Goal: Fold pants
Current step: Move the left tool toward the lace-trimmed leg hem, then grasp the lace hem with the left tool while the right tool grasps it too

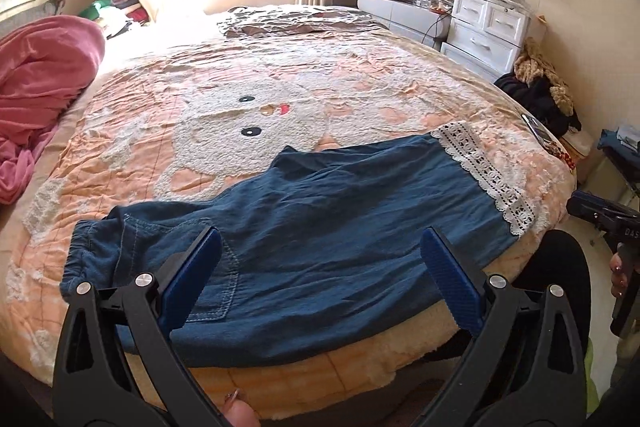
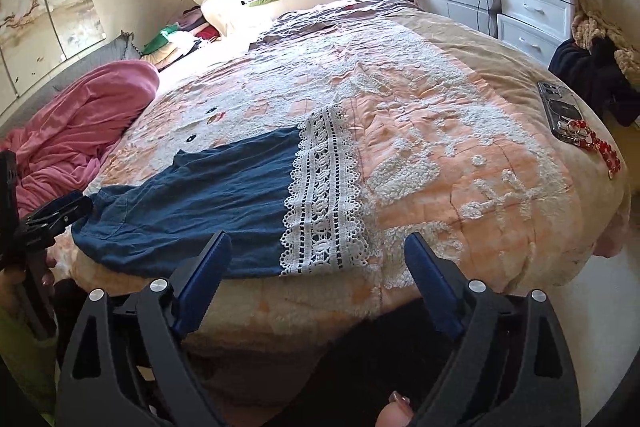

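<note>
Blue denim pants (image 1: 312,227) with a white lace hem (image 1: 488,171) lie flat along the near edge of the bed, waistband to the left and hem to the right. They also show in the right wrist view (image 2: 200,203), with the lace hem (image 2: 324,203) at their right end. My left gripper (image 1: 320,239) is open and empty, hovering just above the pants near the back pocket. My right gripper (image 2: 318,243) is open and empty, near the bed's front edge by the lace hem. The left gripper also shows at the left edge of the right wrist view (image 2: 60,215).
The bed carries an orange quilt (image 1: 280,75) with a white rabbit pattern. A pink blanket (image 1: 40,87) is heaped at the left. A phone with red beads (image 2: 568,119) lies at the bed's right edge. White drawers (image 2: 532,7) and dark clothes (image 2: 592,75) stand to the right.
</note>
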{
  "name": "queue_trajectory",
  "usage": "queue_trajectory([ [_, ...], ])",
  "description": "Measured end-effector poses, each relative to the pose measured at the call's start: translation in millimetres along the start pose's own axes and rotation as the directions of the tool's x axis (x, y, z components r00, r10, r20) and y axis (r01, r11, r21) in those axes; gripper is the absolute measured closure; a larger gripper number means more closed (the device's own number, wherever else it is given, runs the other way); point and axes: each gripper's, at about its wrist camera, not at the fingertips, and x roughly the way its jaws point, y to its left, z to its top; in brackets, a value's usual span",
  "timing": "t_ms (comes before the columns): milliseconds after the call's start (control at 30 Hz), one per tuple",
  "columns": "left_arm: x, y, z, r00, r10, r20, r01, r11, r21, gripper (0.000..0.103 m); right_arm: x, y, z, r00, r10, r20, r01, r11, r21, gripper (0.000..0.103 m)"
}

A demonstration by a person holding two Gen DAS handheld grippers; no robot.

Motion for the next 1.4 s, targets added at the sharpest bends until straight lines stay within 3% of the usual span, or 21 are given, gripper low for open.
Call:
queue_trajectory([
  [200,13,-34,9,0.999,-0.025,-0.023,0.026,0.998,0.065,0.010,-7,-1,0,0.997,-0.065,0.038,0.065,0.998,-0.005,0.012],
  [400,32,-62,20,0.996,-0.071,-0.053,0.076,0.991,0.111,0.010,-9,-9,0,0.996,-0.075,0.049,0.074,0.997,0.024,0.011],
  [867,85,-98,50,0.984,-0.115,-0.136,0.140,0.972,0.189,0.010,24,-15,-6,1.000,0.013,-0.017,-0.010,0.991,0.131,0.011],
  [1233,167,-120,94,0.956,-0.150,-0.252,0.225,0.925,0.305,0.010,53,-18,-9,0.995,0.085,-0.061,-0.070,0.974,0.214,0.011],
  [1400,202,-126,109,0.923,-0.217,-0.319,0.318,0.896,0.310,0.010,67,-22,-13,0.994,0.071,-0.088,-0.048,0.970,0.239,0.023],
])
